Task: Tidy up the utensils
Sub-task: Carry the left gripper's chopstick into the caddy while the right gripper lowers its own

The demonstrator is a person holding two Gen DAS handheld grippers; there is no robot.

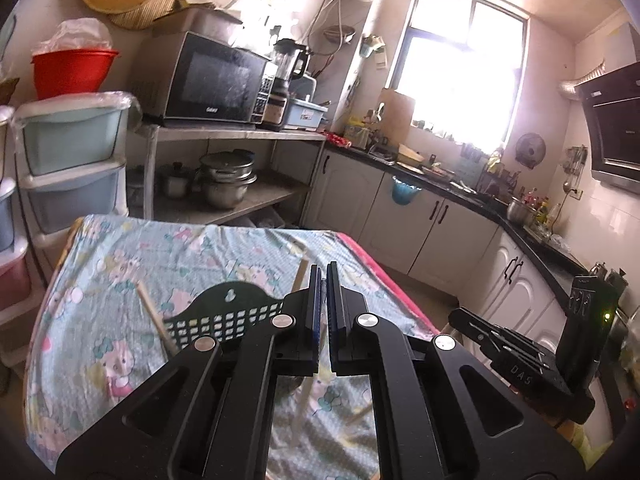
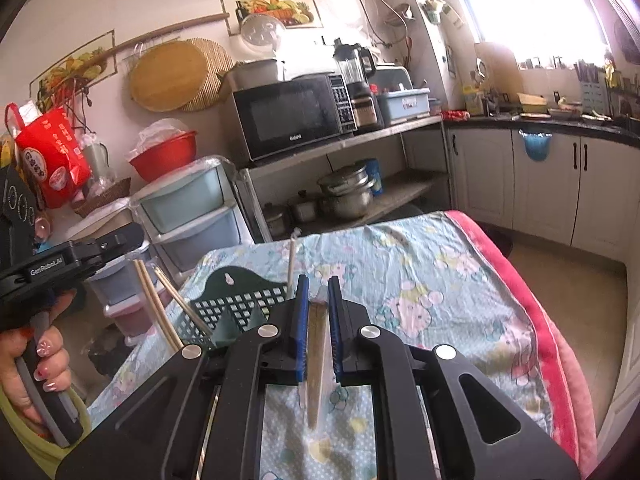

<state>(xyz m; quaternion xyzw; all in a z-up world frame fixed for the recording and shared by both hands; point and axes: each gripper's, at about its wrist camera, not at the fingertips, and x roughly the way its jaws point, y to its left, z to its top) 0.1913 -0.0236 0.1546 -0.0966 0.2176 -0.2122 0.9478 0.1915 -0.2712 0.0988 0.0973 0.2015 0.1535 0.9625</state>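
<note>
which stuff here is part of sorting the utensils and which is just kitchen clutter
Part of the job:
dark green utensil basket
chopsticks leaning in it
flat utensil between the right gripper fingers
left gripper

Just lying about:
microwave
blender
red basin
steel pots

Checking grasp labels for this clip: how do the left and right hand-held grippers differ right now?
The right hand-held gripper is shut on a flat brownish utensil whose end hangs over the cloth; the left hand-held gripper is nearly shut, with nothing plainly between its pads. The left sits right of the green basket with chopsticks; the right looks from farther right. Both hover over the patterned tablecloth.
</note>
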